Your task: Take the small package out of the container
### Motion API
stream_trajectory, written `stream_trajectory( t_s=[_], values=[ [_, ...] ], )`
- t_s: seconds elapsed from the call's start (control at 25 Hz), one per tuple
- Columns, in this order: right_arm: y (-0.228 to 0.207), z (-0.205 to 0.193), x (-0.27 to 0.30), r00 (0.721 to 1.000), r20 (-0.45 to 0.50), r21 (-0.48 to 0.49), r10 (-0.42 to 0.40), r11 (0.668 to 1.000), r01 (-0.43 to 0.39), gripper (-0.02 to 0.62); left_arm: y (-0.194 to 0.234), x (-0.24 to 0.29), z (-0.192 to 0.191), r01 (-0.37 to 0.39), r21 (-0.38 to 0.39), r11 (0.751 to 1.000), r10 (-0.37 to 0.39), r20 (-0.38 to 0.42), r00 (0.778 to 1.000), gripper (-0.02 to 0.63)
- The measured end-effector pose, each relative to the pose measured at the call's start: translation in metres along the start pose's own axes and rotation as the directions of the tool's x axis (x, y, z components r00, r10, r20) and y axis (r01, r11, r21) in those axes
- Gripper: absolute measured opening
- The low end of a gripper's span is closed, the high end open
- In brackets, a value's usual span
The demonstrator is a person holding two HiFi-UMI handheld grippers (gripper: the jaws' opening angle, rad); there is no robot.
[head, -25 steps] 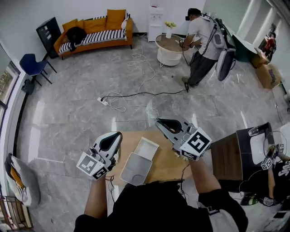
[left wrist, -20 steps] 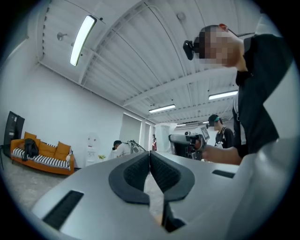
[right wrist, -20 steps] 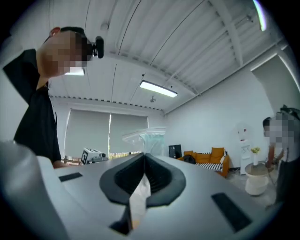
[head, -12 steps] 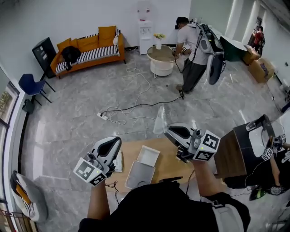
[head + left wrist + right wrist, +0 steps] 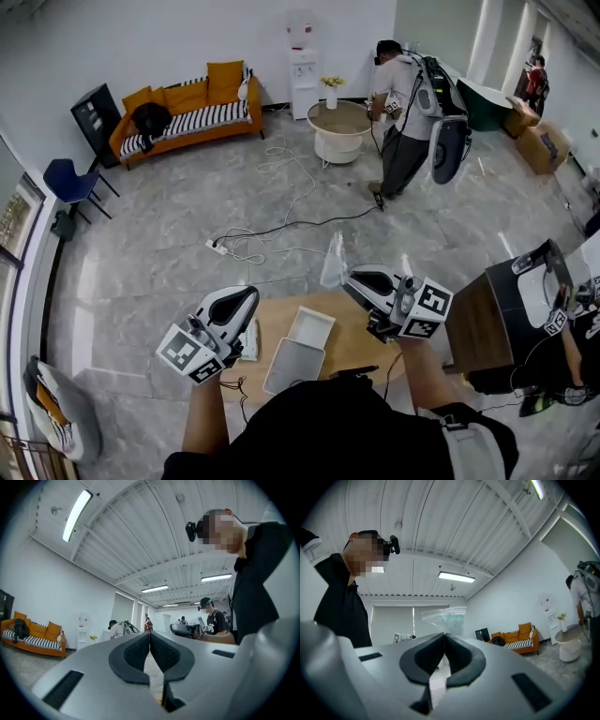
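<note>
Right claw (image 5: 349,280) grips the small package (image 5: 334,261), container (image 5: 292,364) below it; set it aside gently (left claw (image 5: 249,300) closed, empty).

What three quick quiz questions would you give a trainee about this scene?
1. True or false: the right gripper is shut on the clear plastic bag, held up off the wooden table.
2. Where is the white container? A: on the wooden table. B: on the floor. C: on the sofa.
3. Fill in: the left gripper is ___, with nothing in it.

Key: 1 true. 2 A. 3 shut.
</note>
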State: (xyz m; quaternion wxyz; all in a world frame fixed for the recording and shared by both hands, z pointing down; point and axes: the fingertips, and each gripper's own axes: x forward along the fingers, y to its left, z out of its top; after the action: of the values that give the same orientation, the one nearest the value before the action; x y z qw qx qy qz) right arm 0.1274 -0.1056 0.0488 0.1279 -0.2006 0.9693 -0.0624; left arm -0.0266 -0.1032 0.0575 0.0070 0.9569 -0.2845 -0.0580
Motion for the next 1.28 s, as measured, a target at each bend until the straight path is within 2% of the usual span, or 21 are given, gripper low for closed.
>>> stream_trajectory(
  t_s=[1.28],
  values=[
    [0.003, -0.003, 0.017, 0.994, -0.025, -0.014, 0.106, 0.994, -0.106, 0.012, 0.005, 0.007, -0.014, -0.017, -0.026, 1.000, 0.016, -0.028, 0.999, 0.017]
  ],
)
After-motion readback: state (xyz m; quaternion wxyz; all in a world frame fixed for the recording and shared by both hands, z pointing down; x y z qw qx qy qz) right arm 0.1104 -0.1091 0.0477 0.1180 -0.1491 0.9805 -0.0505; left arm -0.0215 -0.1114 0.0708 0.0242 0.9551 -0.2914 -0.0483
